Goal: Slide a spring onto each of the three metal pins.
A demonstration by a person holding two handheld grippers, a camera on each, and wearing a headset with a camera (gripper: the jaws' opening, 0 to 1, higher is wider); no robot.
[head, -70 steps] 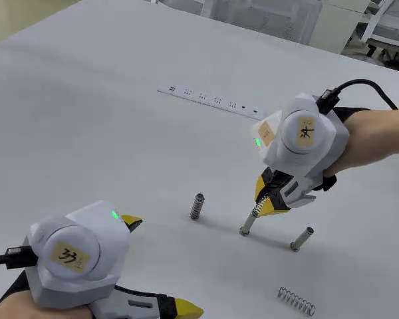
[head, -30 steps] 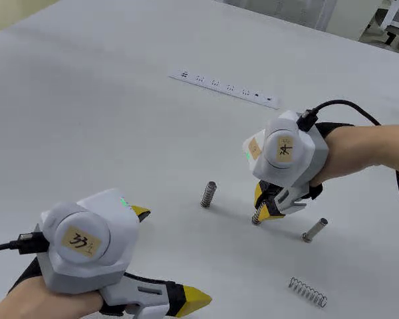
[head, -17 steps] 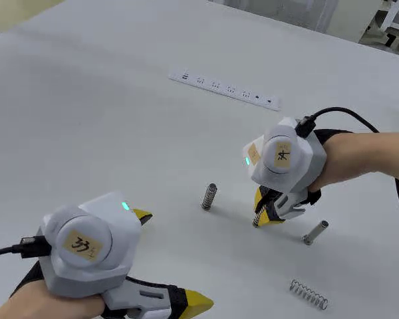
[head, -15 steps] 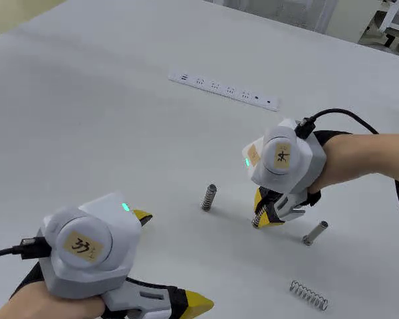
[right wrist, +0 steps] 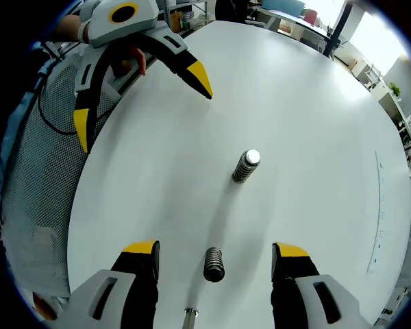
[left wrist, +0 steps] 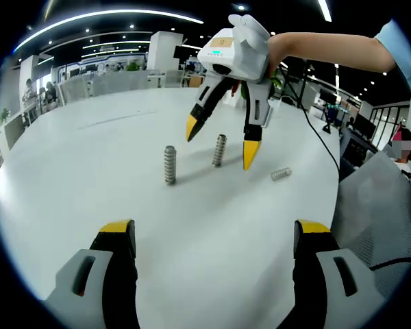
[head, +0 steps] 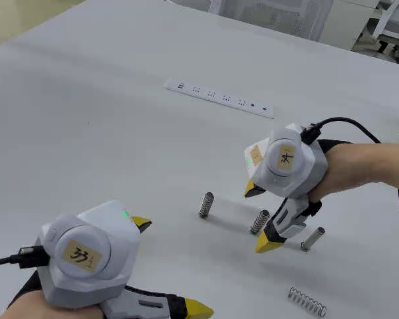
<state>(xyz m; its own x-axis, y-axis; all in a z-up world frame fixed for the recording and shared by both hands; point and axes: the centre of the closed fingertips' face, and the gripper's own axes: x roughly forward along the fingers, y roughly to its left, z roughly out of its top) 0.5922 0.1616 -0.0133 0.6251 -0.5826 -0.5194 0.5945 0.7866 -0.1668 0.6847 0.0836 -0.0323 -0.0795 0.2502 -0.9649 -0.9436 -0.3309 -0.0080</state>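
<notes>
two sprung pins [head: 206, 205] [head: 259, 222], bare pin [head: 312, 238], loose spring [head: 306, 301]

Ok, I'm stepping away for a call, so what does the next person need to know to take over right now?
Left gripper: open, empty, held low at the near side.
Right gripper: open, jaws either side of the middle pin, not touching it.
Done: the left pin and the middle pin each carry a spring.
Left to do: the right pin is bare. The last spring lies loose on the table just in front of it; pick it up and slide it on.
</notes>
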